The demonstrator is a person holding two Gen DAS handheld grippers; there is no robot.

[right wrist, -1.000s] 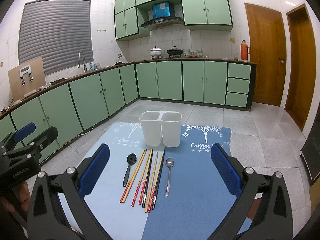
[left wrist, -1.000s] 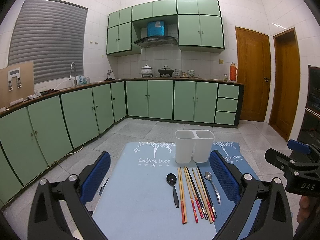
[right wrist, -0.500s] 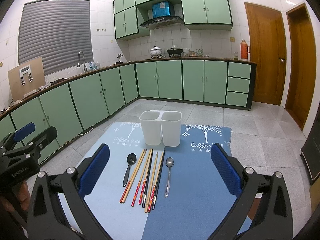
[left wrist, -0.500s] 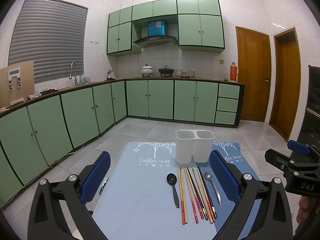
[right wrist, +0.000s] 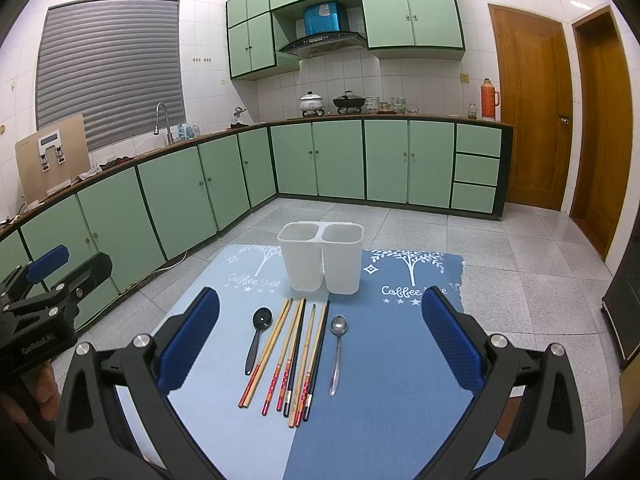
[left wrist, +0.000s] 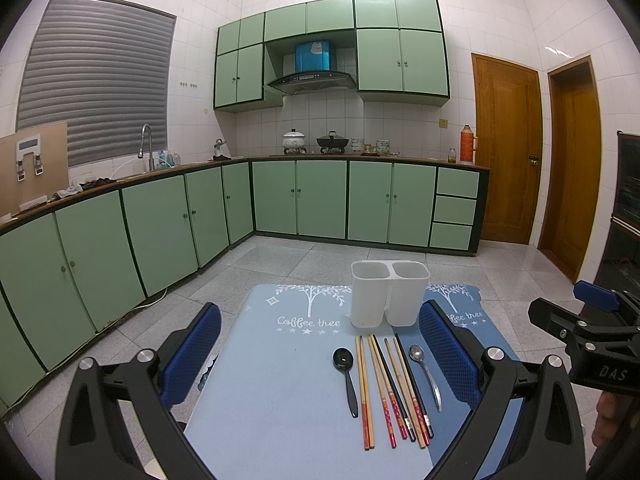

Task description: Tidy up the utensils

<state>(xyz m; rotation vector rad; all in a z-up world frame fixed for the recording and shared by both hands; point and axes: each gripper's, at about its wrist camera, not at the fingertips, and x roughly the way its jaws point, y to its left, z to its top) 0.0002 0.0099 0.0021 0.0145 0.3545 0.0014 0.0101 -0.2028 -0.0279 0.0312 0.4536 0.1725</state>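
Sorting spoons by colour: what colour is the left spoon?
Black spoon, clearest in the right wrist view.

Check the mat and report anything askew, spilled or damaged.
Nothing stands out. The white two-compartment holder stands upright and looks empty. In front of it the chopsticks lie in a loose, slightly fanned row, flanked by the black spoon and the metal spoon. Nothing looks spilled or broken. Both tools are open and hold nothing.

A home kitchen is shown: green cupboards (left wrist: 320,200), a sink tap (left wrist: 146,146), pots (left wrist: 294,139) and a cooker hood (left wrist: 312,79) are seen.
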